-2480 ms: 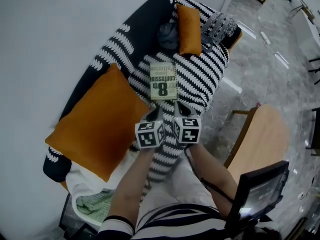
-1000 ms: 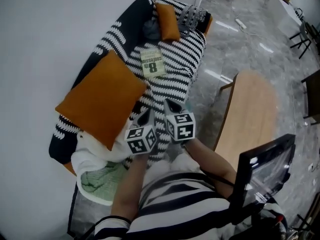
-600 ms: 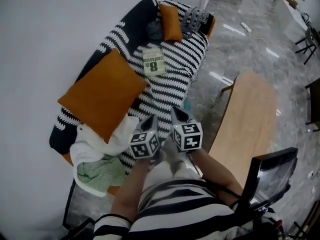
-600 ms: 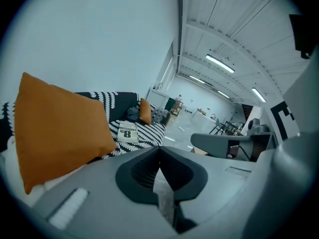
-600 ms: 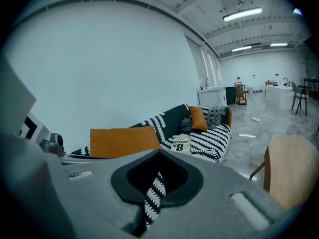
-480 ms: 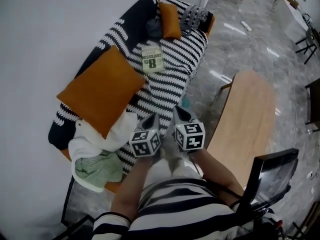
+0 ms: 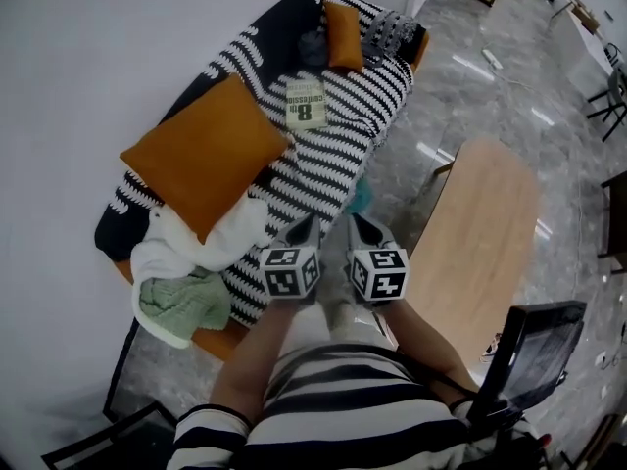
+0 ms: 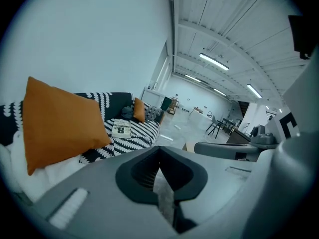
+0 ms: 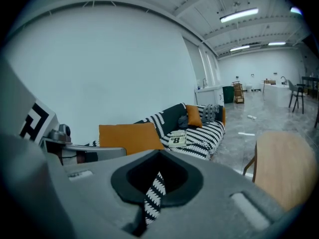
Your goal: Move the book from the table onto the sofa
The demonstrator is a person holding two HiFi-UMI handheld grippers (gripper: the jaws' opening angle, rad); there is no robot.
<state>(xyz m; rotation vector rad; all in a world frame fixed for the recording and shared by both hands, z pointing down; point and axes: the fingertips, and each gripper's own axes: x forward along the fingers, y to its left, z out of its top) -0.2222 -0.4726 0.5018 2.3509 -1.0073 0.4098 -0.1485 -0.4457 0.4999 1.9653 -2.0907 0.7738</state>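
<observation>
The book (image 7: 306, 104), pale green with a large "8" on its cover, lies flat on the black-and-white striped sofa (image 7: 323, 169), between two orange cushions. It also shows small in the left gripper view (image 8: 121, 129) and the right gripper view (image 9: 178, 139). My left gripper (image 7: 308, 226) and right gripper (image 7: 359, 222) hover side by side over the sofa's near edge, well short of the book. Both point toward the sofa. The left gripper (image 8: 159, 152) and the right gripper (image 9: 159, 157) are shut with nothing between the jaws.
A large orange cushion (image 7: 201, 155) leans at the sofa's left and a small one (image 7: 343, 35) lies at its far end. White and green blankets (image 7: 181, 297) are heaped at the near end. A wooden table (image 7: 480, 233) stands to the right on the marble floor, a dark chair (image 7: 534, 346) near it.
Both grippers have drawn back from the book toward the sofa's near edge, staying shut. The book stays where it lies on the sofa and looks smaller and farther.
</observation>
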